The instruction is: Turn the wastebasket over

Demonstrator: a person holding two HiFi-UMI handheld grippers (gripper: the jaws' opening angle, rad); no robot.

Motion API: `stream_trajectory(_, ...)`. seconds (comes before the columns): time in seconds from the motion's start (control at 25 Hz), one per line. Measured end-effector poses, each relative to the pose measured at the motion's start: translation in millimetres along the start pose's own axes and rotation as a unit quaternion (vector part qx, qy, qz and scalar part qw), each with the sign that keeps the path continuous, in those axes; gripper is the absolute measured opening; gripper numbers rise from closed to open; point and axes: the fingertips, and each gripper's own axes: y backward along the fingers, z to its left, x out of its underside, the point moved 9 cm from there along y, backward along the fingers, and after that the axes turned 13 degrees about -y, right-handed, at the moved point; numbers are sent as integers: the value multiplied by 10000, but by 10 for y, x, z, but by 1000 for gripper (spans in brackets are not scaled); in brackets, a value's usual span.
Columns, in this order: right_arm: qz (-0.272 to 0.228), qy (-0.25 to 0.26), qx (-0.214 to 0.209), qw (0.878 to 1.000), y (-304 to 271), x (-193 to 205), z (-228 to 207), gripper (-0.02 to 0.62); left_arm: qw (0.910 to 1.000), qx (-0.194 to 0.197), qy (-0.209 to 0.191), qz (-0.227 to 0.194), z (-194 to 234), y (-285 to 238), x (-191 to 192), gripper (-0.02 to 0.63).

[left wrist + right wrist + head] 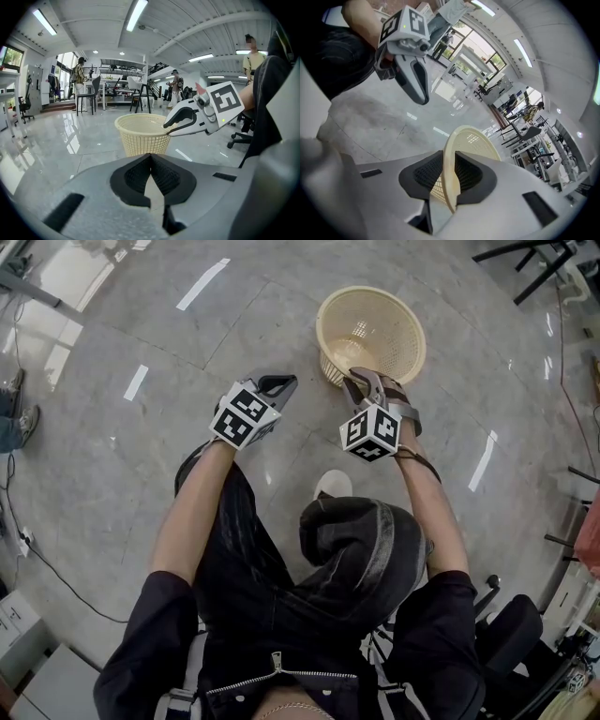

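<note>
Wastebasket [386,345] is standing upright on the floor [141,474], mouth facing up, nothing showing inside. It is sitting just ahead of your right hand-held gripper [359,379], and ahead and to the right of your left hand-held gripper [281,383].

Near rim [449,180] is running straight between the right jaws. They are standing narrow, one pad inside the basket and one outside, and both are looking pressed against the thin rim, so I'm reading it as a grip. You're pointing that gripper down onto the rim from your own side.

Left hand-held gripper is hovering beside the right one with jaws fully together, holding nothing, short of the basket and touching nothing.

Step in hand, as I'm judging it: you're taking hold at the rim. The flip itself is not yet begun, since the base is sitting flat.

Next move is calling for a firm pinch first. The mesh plastic looks light and the rim thin, so it may be twisting in the pads. Then you're lifting the near rim up and over, away from you, rolling the wrist until the mouth is coming down onto the floor. If the basket is sliding off ahead of the gripper, the left one could be steadying it.
</note>
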Motion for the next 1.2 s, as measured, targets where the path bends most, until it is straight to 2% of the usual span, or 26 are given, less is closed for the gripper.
stream_trajectory(0.16, -360, -569, 32, 9977, 174, -139, -181, 63, 10000, 22, 6, 9, 2, -17, -7, 5)
stream_trajectory(0.28, -604, -1385, 192, 9883, 260, -186, -425, 63, 10000, 8, 20, -13, 3, -32, -20, 5)
stream_trajectory(0.36, -767, -2251, 236, 9710, 298, -151, -590, 63, 10000, 23, 19, -9, -8, -44, -36, 5)
stream_trajectory(0.44, -921, -3085, 271, 9464, 322, -73, -721, 61, 10000, 35, 13, -22, -21, -52, -58, 5)
stream_trajectory(0.56, -1054, -3768, 554, 9186, 374, 53, -863, 37, 10000, 9, -24, -84, -48, -56, -115, 5)
stream_trajectory(0.72, -1192, -4164, 816, 8976, 428, 152, -931, 15, 9991, -351, -28, -255, 22, 33, -228, 5)
stream_trajectory(0.84, -1168, -4218, 876, 8949, 501, 203, -990, 12, 9963, -699, -455, -223, 35, 67, -416, 5)
stream_trajectory(0.96, -1157, -4269, 907, 8923, 639, 186, -1109, 11, 9931, -710, -807, -459, 127, 153, -718, 5)
stream_trajectory(1.2, -1155, -4358, 839, 8886, 1189, -100, -1459, 11, 9916, -921, -704, -569, 363, 519, -1427, 5)
